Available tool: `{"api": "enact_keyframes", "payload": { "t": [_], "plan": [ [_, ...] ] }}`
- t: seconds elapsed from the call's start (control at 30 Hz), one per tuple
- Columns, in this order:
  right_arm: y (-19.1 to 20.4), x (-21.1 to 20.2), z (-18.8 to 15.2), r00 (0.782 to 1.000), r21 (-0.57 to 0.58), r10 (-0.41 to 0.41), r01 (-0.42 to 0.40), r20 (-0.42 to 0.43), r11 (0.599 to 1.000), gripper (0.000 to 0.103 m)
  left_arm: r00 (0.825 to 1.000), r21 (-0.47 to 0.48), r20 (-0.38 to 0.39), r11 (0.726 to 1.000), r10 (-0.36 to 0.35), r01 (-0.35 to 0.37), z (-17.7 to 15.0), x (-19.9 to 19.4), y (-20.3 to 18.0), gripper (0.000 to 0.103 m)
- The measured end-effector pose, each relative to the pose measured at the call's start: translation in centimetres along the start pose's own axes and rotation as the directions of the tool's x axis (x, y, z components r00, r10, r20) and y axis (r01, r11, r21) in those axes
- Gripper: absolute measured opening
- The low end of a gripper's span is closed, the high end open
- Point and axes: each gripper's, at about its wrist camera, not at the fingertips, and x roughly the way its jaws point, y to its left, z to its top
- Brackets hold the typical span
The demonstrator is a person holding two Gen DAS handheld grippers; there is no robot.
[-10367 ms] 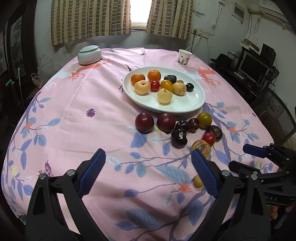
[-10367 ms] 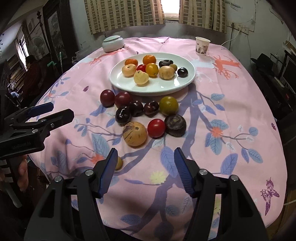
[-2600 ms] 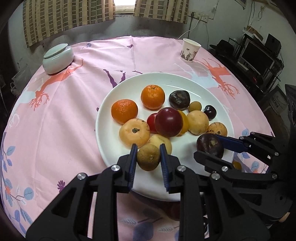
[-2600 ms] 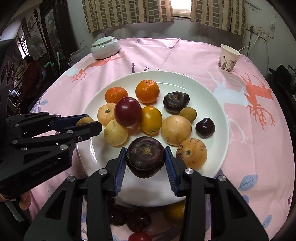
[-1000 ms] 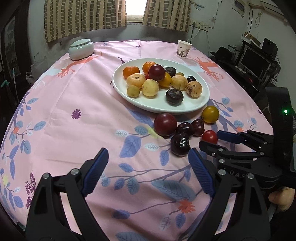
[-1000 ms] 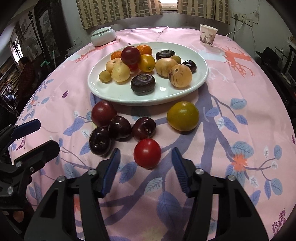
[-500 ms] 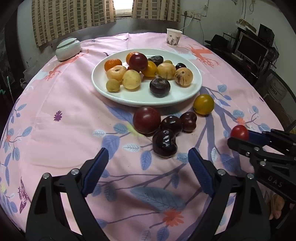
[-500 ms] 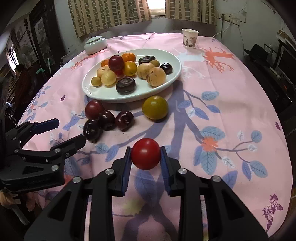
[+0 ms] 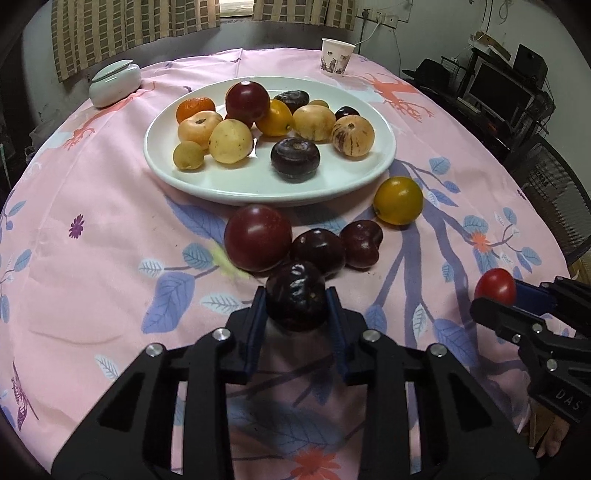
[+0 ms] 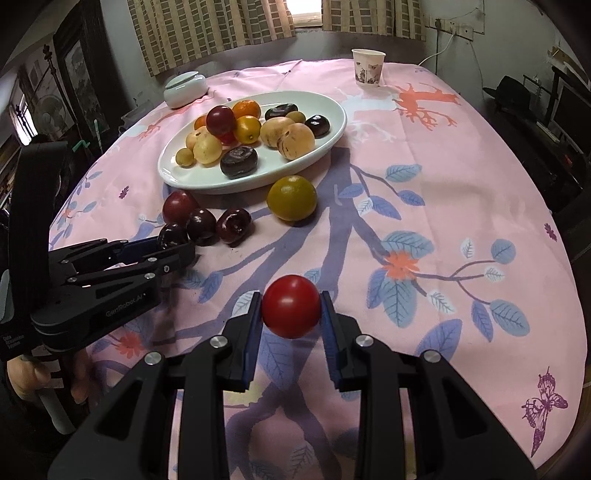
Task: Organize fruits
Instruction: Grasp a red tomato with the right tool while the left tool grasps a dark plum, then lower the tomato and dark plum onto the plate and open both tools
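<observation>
Over pink tablecloth (image 9: 110, 229): left claw (image 9: 295, 310) grips dark plum (image 9: 295, 301), right claw (image 10: 290, 314) red tomato (image 10: 290, 311)

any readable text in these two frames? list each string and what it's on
"GenRobot.AI" — side of the left tongs, right wrist view.
"DAS" — body of the right tongs, left wrist view; it may be cut off.
Small white lettering at the left tongs' rear edge: too blurred to read.
Paper cup: printed pattern only, no legible words.

Pink tablecloth (image 9: 110, 206) printed with blue leaves; white plate (image 9: 207, 184); one red fruit (image 10: 291, 311), one dark purple fruit (image 9: 295, 297), one yellow fruit (image 9: 398, 200); striped brown curtains (image 10: 207, 33).
</observation>
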Motion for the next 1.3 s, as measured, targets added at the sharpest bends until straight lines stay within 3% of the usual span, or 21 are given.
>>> {"api": "enact_keyframes", "payload": {
  "t": [0.63, 0.97, 1.3],
  "plan": [
    [4.8, -0.2, 0.8, 0.998, -0.08, 0.061, -0.061, 0.0, 0.995, 0.031, 0.994, -0.015, 0.089, 0.998, -0.059, 0.06, -0.8, -6.6, 1.7, 0.032],
    [4.6, 1.8, 7.4, 0.998, -0.092, 0.069, -0.068, 0.0, 0.993, 0.031, 0.995, -0.024, 0.104, 1.0, -0.012, 0.014, 6.4, -5.5, 4.8, 0.032],
    [5.5, 7.5, 15.4, 0.999, -0.114, 0.051, -0.051, -0.005, 0.992, 0.031, 0.999, -0.045, 0.046, 0.999, 0.021, -0.019, 14.5, 0.3, 7.5, 0.032]
  ]
}}
